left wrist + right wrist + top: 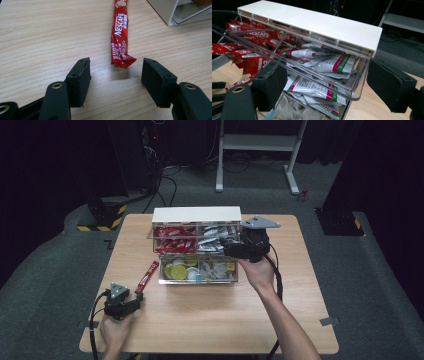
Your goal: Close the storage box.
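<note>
Left gripper (113, 72), jaws wide, frames the red coffee stick (121, 37) near the table's (210, 320) left edge for pickup. Right gripper (235, 249), jaws wide and empty, straddles the organizer's (312, 22) clear flap (352, 91) corner.

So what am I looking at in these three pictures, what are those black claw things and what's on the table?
A person holds a two-jaw gripper in each hand. One camera looks down from above; the other two ride on the grippers, looking along their black jaws. On the wooden table stands a clear organizer box with a white lid, holding red Nescafe sachets, white sachets and small round capsules. The left gripper is open, with the end of a loose Nescafe stick just ahead of its jaws. The right gripper is open around the box's upper tray corner. Nothing is held.
</note>
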A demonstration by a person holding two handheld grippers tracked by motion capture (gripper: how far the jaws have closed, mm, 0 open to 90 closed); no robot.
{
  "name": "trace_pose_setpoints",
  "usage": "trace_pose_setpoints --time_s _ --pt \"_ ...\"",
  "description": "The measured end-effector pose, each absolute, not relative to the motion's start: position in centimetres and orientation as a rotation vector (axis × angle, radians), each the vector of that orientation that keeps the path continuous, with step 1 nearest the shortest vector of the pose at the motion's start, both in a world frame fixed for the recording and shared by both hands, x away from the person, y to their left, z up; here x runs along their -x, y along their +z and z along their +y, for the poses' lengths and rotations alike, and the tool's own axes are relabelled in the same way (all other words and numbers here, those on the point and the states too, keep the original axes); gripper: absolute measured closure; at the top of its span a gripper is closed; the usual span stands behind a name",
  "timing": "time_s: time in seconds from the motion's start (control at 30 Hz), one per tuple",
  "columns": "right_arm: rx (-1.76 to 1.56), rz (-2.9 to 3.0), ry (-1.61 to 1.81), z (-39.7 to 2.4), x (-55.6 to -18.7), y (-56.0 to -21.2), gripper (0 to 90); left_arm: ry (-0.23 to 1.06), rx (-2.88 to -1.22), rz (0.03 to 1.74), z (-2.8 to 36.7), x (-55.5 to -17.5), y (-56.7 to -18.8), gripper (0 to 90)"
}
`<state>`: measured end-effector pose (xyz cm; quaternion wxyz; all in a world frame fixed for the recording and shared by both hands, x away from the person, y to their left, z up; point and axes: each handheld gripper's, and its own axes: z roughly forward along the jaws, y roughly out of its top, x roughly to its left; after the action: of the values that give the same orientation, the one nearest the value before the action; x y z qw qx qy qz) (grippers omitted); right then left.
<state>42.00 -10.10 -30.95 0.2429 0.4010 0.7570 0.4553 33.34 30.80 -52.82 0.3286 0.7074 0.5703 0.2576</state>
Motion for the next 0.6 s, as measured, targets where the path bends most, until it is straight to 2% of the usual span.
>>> trace_pose_setpoints --time_s 0.6 --pt "-1.090 2.083 1.241 -10.6 -41.4 -32.2 20.2 0.679 -1.862 1.487 30.7 -33.3 -52.8 38.9"
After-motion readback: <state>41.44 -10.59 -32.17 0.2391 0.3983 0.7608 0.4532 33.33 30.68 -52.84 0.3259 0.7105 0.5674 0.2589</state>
